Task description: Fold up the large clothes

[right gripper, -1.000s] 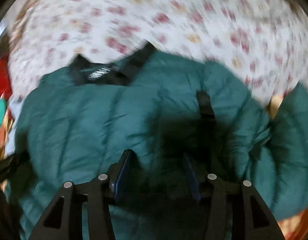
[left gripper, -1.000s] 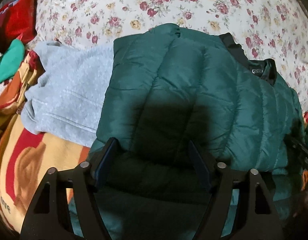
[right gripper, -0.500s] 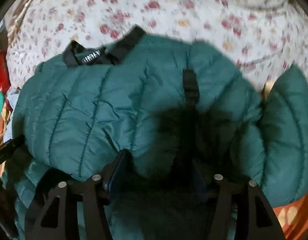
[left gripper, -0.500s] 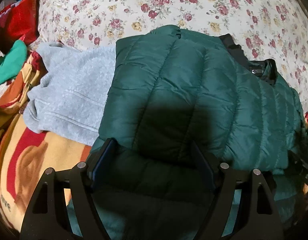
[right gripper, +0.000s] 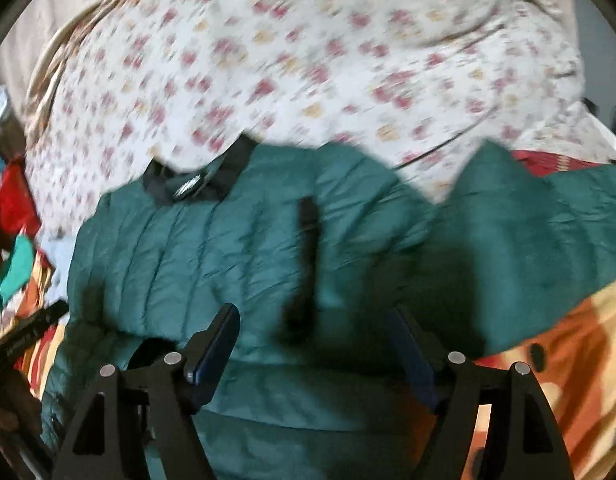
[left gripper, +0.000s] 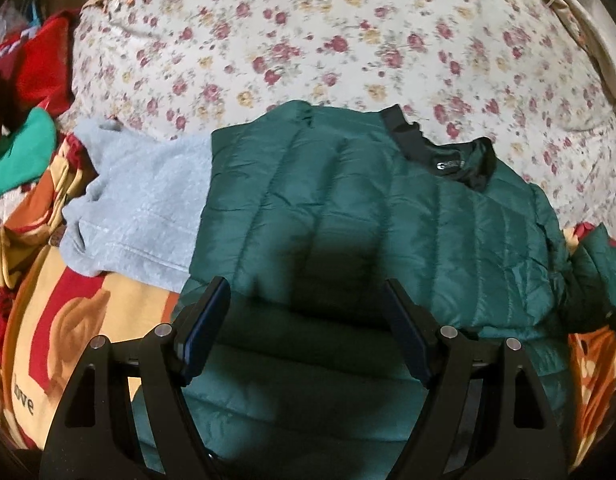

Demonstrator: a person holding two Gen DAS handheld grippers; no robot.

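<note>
A: Where's your jacket?
B: Your quilted dark-green puffer jacket [left gripper: 348,208] lies folded on the floral bedspread [left gripper: 308,32], overlapping a grey fleece garment [left gripper: 143,208].
A: And your tongs?
B: Left tongs [left gripper: 308,308] spread, grasping nothing; right tongs [right gripper: 316,332] have just been opening, released above it.

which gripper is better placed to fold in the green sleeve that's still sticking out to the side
Right, probably. The loose sleeve lies just past the right gripper, whose jaws have just opened with nothing clamped. The left gripper, also open, hangs over the green puffer jacket near the grey sweater.
</note>
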